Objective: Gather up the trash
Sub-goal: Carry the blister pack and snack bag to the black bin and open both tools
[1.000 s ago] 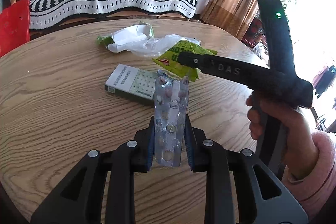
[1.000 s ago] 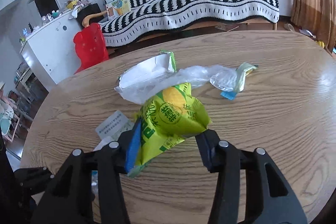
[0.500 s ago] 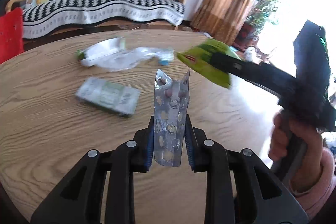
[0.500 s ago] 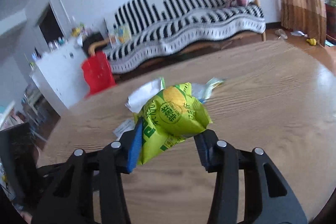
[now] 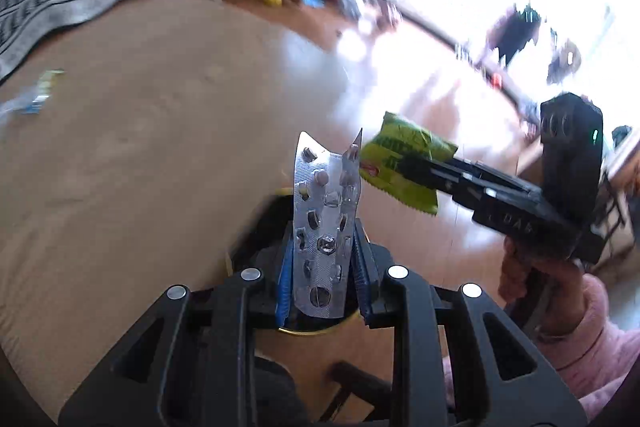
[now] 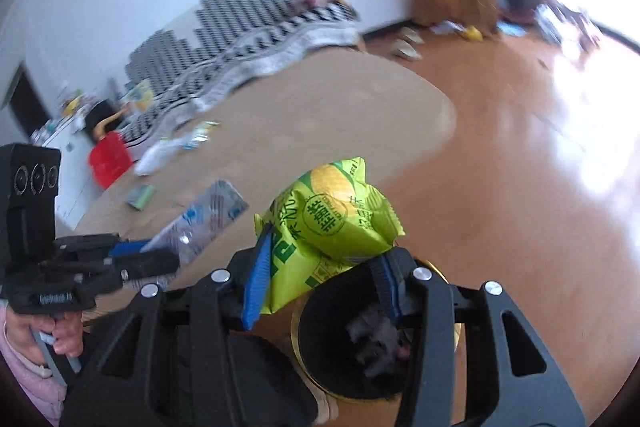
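My left gripper is shut on a silver blister pack that stands upright between its blue pads. A crumpled green snack bag is pinched in my right gripper, which is shut on it. Both hang past the edge of the round wooden table, over a black bin with a gold rim. Dark trash lies inside it. The left wrist view shows that bin rim behind the fingers, and the right gripper with the snack bag to the right. The right wrist view has the left gripper and the blister pack at the left.
A white wrapper, a small green box and a small packet lie far back on the table. A red chair and a striped sofa stand beyond. Bright wooden floor spreads to the right. A hand in a pink sleeve holds the right gripper.
Both grippers have swung fast to the right, off the middle of the table to its edge, each keeping its item. The bin has come into view below them; the table trash has dropped behind.
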Motion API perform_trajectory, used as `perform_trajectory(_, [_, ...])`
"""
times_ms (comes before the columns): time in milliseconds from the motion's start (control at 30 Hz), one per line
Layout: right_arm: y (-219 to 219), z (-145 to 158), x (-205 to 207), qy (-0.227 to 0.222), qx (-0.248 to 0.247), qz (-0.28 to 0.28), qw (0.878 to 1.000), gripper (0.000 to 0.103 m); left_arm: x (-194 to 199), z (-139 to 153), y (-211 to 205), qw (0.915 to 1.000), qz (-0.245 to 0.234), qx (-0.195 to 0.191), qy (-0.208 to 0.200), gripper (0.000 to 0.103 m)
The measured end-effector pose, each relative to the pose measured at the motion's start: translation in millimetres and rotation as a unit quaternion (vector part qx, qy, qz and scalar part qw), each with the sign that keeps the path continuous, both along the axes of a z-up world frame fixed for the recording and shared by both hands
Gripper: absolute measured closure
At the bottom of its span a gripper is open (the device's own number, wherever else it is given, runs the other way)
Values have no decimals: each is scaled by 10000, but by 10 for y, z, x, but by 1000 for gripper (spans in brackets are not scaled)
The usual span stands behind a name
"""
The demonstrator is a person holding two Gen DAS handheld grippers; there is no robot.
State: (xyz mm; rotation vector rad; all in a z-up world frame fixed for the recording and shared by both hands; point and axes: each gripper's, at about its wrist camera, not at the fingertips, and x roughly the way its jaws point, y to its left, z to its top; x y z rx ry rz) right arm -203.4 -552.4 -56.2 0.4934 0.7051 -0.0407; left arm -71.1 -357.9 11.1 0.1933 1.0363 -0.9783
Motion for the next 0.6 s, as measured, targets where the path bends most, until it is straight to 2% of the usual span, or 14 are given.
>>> perform_trajectory(100, [-168, -235, -140, 137, 60, -159, 9998, 57, -87, -222, -257, 9994, -170, 201, 245, 78])
perform_trajectory(200, [-263, -467, -200, 298, 252, -163, 9991, 57, -130, -359, -418, 9984, -262, 420, 263, 78])
perform_trajectory(333, [-295, -611, -195, 405, 473, -133, 9980, 57, -102, -436, -523, 9976, -257, 563, 317, 78])
perform_trajectory(433, [-326, -676, -173, 449, 787, -69, 9959, 55, -93, -444, -585, 9970, -233, 697, 255, 60])
perform_trajectory(467, [-323, -693, -152, 475, 925, -8, 9946, 53, -82, -445, -600, 9961, -273, 797, 253, 34])
perform_trajectory(500, [-338, -720, -158, 450, 1120, 40, 9927, 40, -132, -427, -592, 9959, -307, 818, 224, 12])
perform_trajectory(533, [-350, -709, -159, 414, 1177, -1, 9922, 15, -139, -387, -577, 9960, -353, 816, 109, 9])
perform_trajectory(567, [-368, -697, -187, 345, 1209, -79, 9920, 9, -126, -327, -540, 9960, -342, 825, -84, 9])
perform_trajectory(600, [-395, -681, -211, 301, 1217, -166, 9920, 7, -97, -284, -508, 9955, -280, 874, -220, 9])
